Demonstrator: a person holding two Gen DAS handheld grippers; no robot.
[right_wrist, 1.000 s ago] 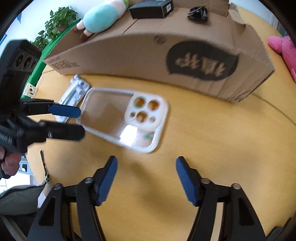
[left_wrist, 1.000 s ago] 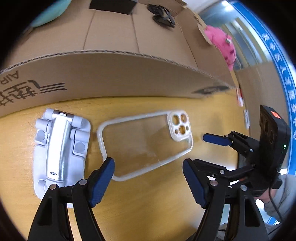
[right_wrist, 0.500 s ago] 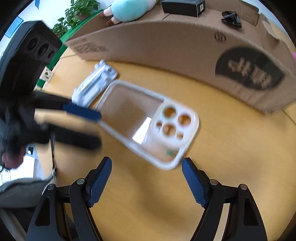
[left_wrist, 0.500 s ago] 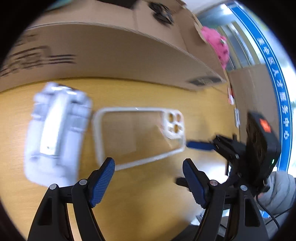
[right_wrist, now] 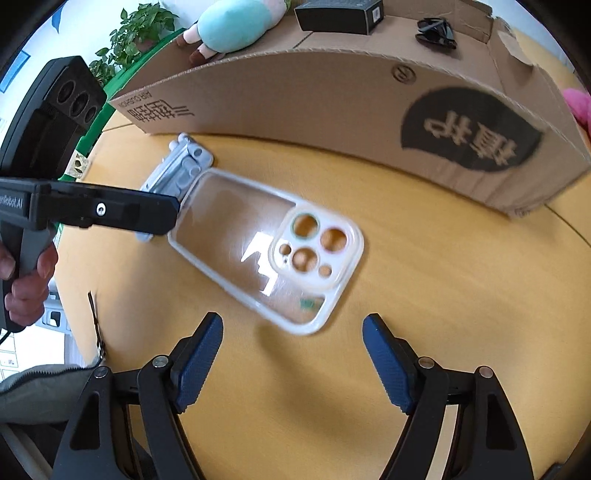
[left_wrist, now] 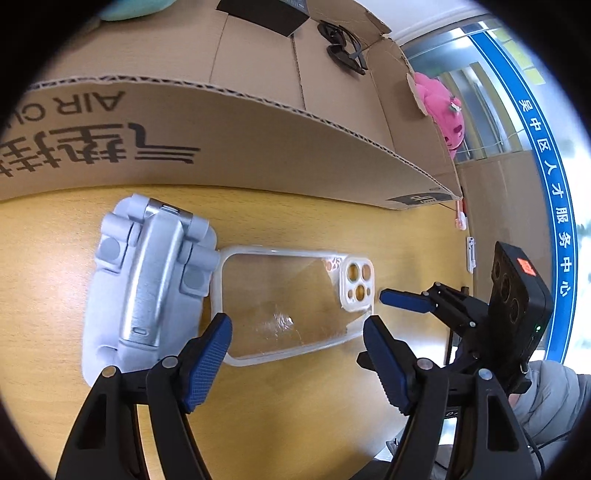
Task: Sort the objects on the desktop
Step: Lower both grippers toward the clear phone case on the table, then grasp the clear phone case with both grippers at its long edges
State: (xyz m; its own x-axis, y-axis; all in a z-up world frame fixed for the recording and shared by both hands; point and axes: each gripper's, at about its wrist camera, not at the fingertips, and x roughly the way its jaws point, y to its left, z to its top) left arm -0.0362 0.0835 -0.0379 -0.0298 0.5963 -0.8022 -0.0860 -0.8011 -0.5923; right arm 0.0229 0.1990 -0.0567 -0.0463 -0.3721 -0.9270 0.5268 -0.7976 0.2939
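A clear phone case (left_wrist: 291,299) with a white rim and camera cut-outs lies flat on the yellow wooden table (left_wrist: 295,413). Its short end touches a grey folding phone stand (left_wrist: 147,280). My left gripper (left_wrist: 297,354) hovers open over the case's near long edge, pads on either side and not touching. From the opposite side, my right gripper (right_wrist: 291,350) is open just short of the case's (right_wrist: 258,243) camera corner, with nothing between its fingers. One blue fingertip (left_wrist: 400,298) of it shows beside the case. The stand (right_wrist: 177,170) is partly hidden behind the left gripper's finger (right_wrist: 110,210).
A large open cardboard box (right_wrist: 332,110) stands right behind the case and stand; it holds a black carton (right_wrist: 336,14), sunglasses (left_wrist: 343,48) and a teal plush toy (right_wrist: 236,26). A pink plush (left_wrist: 443,107) lies beyond it. The table edge (right_wrist: 70,314) and a person's hand (right_wrist: 26,284) are at left.
Both grippers have closed in on the phone case, which now looms larger and nearer their fingers in each view. The right jaws stand slightly wider. Case and stand have not moved.
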